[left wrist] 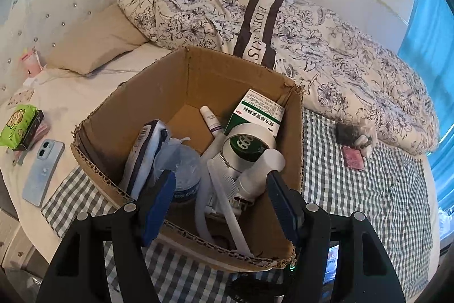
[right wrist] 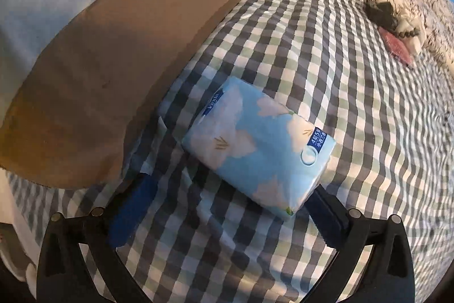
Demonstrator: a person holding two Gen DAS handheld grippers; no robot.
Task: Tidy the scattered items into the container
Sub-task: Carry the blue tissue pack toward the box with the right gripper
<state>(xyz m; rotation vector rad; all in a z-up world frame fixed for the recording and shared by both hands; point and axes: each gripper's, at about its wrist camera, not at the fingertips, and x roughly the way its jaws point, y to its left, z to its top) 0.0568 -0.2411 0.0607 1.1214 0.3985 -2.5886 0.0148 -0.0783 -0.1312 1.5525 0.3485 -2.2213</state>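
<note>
Cardboard box [left wrist: 195, 81]: in the left wrist view we see it open-topped at frame centre, standing on the gingham cloth [left wrist: 363, 189].
Box contents: a green-and-white medicine carton [left wrist: 255, 110] leans at the far right corner; below it lies a roll of tape [left wrist: 249, 144]; a white tube [left wrist: 210, 118], a white comb [left wrist: 227, 206], a white bottle [left wrist: 258, 175] and a clear plastic tub [left wrist: 181, 163] crowd the lower half.
Left gripper [left wrist: 221, 189]: we find its blue-padded fingers apart, holding nothing, above the box's near rim.
Tissue pack [right wrist: 255, 144]: in the right wrist view it lies flat on the gingham at frame centre, just right of the box's outer wall [right wrist: 119, 61].
Right gripper [right wrist: 227, 203]: fingers spread wide; the pack sits between them, its lower right end over the right finger, clear of the left one.
Outside the box: a pale blue phone [left wrist: 42, 172] and a green packet [left wrist: 17, 124] at the left edge.
</note>
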